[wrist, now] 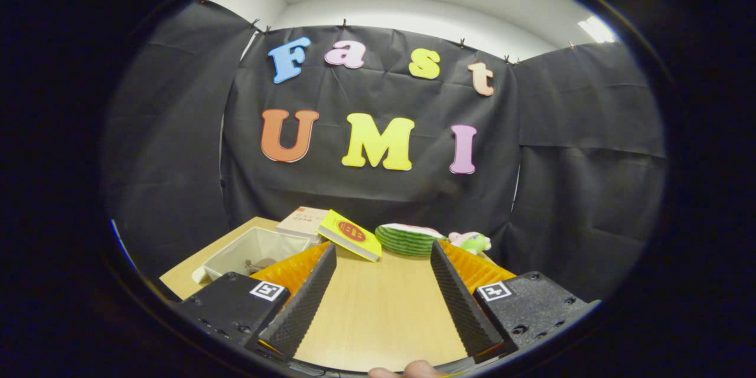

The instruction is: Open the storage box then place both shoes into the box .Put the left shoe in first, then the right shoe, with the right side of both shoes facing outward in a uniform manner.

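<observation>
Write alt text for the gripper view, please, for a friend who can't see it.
The gripper has its two fingers spread open over a bare wooden table, holding nothing. Beyond the fingers lie a white tray, a tilted yellow book leaning on another book, a watermelon-slice toy and a small plush toy, before a black cloth wall.

Partly hidden behind the hand-held gripper (383, 260) and its spread fingers: a white bin (251, 251), its small dark contents too indistinct to identify, and a slice-shaped watermelon toy (407, 239). Behind that, a pink-and-green plush (469, 241), form unclear. At the near table (378, 313) edge, a fingertip (407, 371), cut off.
</observation>
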Demonstrator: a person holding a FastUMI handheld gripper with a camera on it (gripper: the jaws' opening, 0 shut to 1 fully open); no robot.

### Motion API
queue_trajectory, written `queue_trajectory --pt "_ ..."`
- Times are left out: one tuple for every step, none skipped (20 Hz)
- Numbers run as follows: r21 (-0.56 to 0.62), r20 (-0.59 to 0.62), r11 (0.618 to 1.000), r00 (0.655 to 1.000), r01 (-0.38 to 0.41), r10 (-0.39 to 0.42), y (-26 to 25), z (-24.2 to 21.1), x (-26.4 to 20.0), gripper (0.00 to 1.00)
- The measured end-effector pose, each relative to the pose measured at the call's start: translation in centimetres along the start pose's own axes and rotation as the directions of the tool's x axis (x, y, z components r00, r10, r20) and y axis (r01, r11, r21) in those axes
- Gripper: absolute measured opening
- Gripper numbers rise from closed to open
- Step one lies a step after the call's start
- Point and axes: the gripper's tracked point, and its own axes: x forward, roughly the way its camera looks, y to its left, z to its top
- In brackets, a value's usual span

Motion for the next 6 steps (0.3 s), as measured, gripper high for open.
queue_trajectory --pt "0.004 -0.003 1.000 1.000 0.001 -0.001 -0.19 -0.14 0.11 1.00" --pt "0.010 -0.008 1.000 1.000 -0.002 0.003 -0.15 -0.27 0.14 1.00" --pt "0.012 -0.012 1.000 1.000 -0.004 0.004 -0.16 -0.31 0.22 1.00" --pt "0.012 -0.017 1.000 1.000 -0.003 0.004 -0.33 -0.50 0.26 1.00" --pt "0.012 -0.016 1.000 1.000 0.004 -0.004 -0.51 -0.52 0.38 1.00" --pt "0.009 -0.019 1.000 1.000 0.010 -0.010 -0.71 -0.57 0.42 1.00"
